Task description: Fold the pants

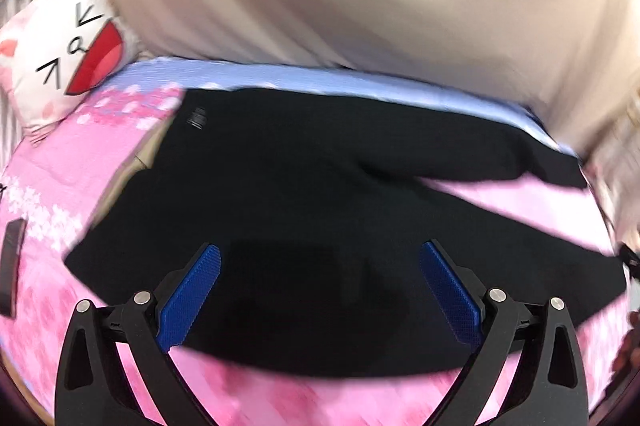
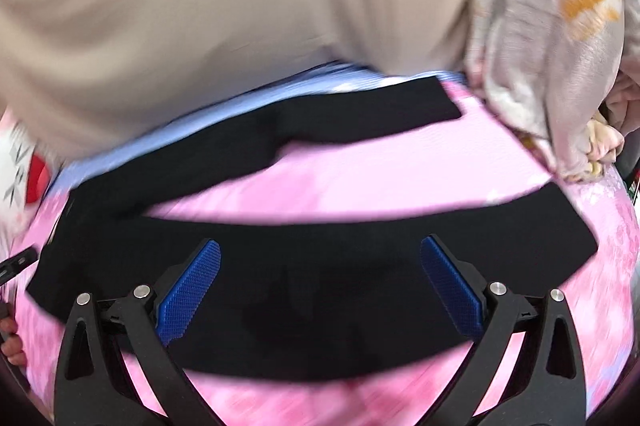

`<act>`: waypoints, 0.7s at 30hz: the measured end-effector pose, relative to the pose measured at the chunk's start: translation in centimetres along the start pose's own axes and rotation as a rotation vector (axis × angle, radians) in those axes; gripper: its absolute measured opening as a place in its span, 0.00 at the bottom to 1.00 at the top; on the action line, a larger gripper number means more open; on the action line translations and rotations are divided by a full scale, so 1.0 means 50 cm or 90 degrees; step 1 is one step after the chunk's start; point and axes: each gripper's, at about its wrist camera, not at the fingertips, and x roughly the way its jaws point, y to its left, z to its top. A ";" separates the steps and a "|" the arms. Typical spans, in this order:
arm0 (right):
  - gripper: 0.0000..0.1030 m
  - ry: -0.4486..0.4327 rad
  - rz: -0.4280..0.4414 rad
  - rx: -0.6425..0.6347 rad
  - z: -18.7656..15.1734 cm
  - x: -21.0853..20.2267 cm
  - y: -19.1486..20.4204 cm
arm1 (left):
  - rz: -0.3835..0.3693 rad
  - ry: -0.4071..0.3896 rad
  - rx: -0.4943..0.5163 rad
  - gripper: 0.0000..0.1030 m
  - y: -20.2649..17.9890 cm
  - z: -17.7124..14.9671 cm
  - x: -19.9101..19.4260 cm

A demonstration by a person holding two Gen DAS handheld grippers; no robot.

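Pants lie flat on the pink bed sheet, legs apart.
Left gripper and right gripper hang wide open, holding nothing. Folding looks not yet begun; next, each must pinch the near leg's edge.

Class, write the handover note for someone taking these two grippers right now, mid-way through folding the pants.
Left gripper: jaws open, holding nothing, above the wide upper part of the black pants.
Right gripper: jaws open, holding nothing, above the nearer leg.
Pants lie flat on the pink floral bedsheet, legs spread apart in a V, the farther leg near the blue strip.
Done: pants laid out.
Left: no fold visible yet; bring the legs together, then fold.
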 end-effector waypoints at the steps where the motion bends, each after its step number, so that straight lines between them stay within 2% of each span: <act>1: 0.95 -0.007 -0.012 0.012 0.038 0.025 -0.042 | 0.016 -0.010 -0.001 0.95 0.013 0.021 0.011; 3: 0.95 -0.008 -0.034 0.006 0.089 0.068 -0.088 | 0.077 -0.029 0.004 0.95 0.048 0.079 0.045; 5: 0.95 -0.006 -0.058 -0.011 0.149 0.129 -0.132 | 0.095 -0.032 0.003 0.95 0.075 0.128 0.085; 10: 0.95 0.015 -0.094 -0.035 0.254 0.271 -0.204 | 0.125 0.031 -0.016 0.95 0.151 0.224 0.212; 13: 0.95 0.029 -0.112 -0.047 0.293 0.344 -0.228 | 0.165 0.050 -0.023 0.95 0.197 0.269 0.284; 17: 0.95 0.071 -0.120 -0.052 0.321 0.424 -0.251 | 0.163 0.100 -0.051 0.95 0.248 0.307 0.366; 21: 0.95 0.089 -0.109 -0.031 0.346 0.473 -0.282 | 0.184 0.130 -0.068 0.95 0.286 0.330 0.426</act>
